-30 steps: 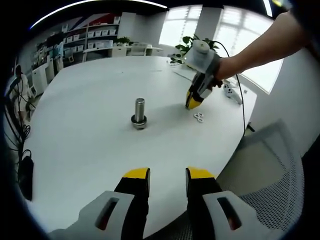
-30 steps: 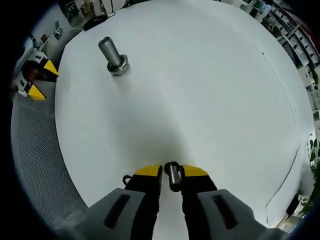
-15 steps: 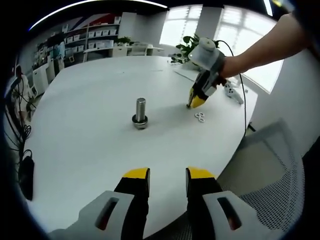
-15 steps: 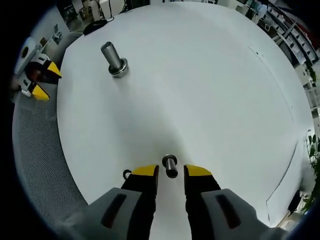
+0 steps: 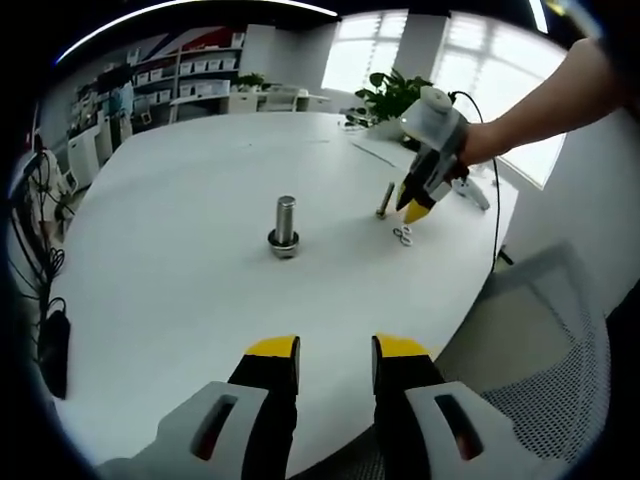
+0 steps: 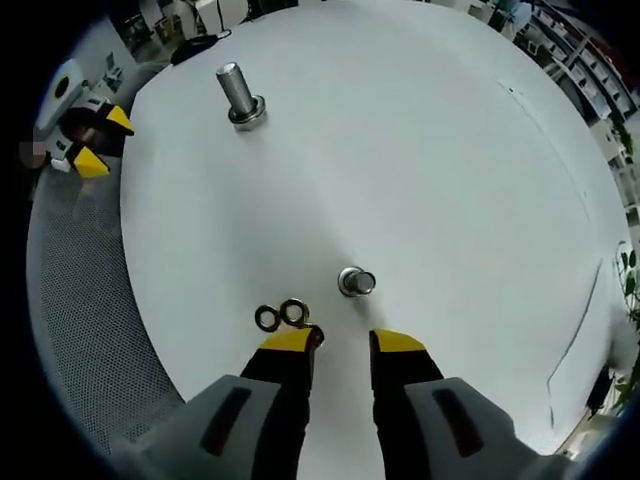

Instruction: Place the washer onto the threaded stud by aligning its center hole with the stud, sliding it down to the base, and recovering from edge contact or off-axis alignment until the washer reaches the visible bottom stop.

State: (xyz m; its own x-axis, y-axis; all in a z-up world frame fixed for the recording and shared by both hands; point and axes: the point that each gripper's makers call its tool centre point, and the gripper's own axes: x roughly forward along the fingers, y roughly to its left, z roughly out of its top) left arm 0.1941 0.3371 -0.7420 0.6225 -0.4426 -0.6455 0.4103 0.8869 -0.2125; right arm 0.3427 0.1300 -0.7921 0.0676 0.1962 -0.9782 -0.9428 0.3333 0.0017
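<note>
Beside washers [image 6: 281, 316], open right claw [image 6: 343, 345].

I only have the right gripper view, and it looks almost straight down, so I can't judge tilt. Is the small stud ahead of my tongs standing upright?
Observer: Yes. From the side, the small stud stands on its end on the table, apart from the right tongs.
Operator: How are my tongs angled?
Observer: They point steeply down, with the tips just beyond the two washers. I cannot tell whether they touch the table.
Operator: And the other tongs?
Observer: The left tongs are open and hold nothing. They are at the table's near edge, well short of the big stud.
</note>
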